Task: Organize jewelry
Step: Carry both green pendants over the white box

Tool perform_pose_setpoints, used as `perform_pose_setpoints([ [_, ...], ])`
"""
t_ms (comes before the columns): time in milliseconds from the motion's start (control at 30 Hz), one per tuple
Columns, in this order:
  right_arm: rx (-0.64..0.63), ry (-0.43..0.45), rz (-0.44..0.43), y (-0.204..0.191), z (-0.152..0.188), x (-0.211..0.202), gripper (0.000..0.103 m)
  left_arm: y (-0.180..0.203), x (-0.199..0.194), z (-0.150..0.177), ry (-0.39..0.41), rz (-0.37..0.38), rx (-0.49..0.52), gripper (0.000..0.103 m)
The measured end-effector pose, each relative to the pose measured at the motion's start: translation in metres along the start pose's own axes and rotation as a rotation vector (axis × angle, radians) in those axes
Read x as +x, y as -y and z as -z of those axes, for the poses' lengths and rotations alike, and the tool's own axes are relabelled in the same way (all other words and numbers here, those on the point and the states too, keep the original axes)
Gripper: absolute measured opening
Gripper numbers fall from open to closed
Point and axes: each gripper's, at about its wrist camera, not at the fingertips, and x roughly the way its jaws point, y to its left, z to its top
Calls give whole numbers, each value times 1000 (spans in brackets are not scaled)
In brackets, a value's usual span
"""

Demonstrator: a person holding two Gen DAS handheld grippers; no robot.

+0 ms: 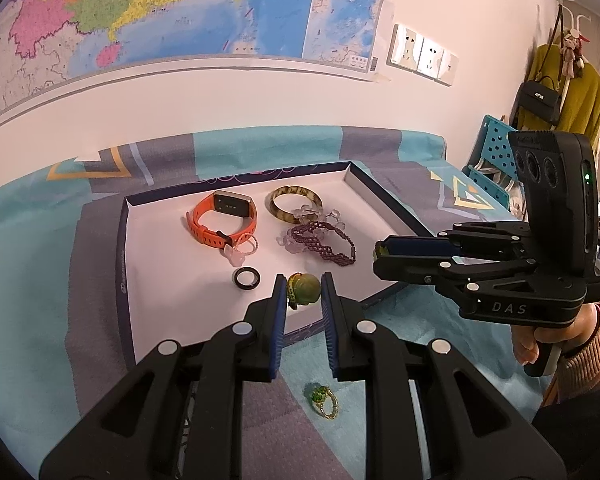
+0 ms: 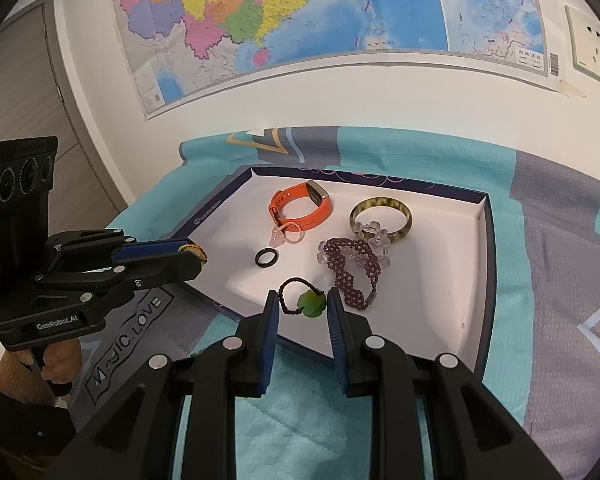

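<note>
A white-lined box tray (image 1: 164, 300) (image 2: 440, 280) holds an orange watch (image 1: 220, 220) (image 2: 300, 208), a mottled bangle (image 1: 294, 202) (image 2: 380, 214), a purple beaded bracelet (image 1: 324, 244) (image 2: 352, 268), a clear bead piece (image 2: 374, 236), a pink ring (image 1: 244, 246), a black ring (image 1: 246, 279) (image 2: 267, 258) and a green pendant on a cord (image 2: 312, 304). My left gripper (image 1: 303, 292) (image 2: 194, 254) is shut on a green-and-gold bead ring (image 1: 302, 290) (image 2: 194, 250) above the tray's near edge. My right gripper (image 2: 302, 308) (image 1: 378, 254) is open over the pendant. Another green bead ring (image 1: 324, 400) lies on the cloth.
The tray sits on a teal and grey patterned cloth (image 1: 40, 280) (image 2: 540, 240) against a white wall with a map (image 1: 140, 12). A blue pegboard rack (image 1: 496, 152) and a coat stand with a bag (image 1: 556, 96) are at the right.
</note>
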Motion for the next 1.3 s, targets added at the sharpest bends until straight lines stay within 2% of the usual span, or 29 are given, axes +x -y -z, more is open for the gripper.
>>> perform_pose_setpoints([
  [1300,-9,-31,48,8,-13,22,23,-9,34,-5,-48,-17,-28,18],
])
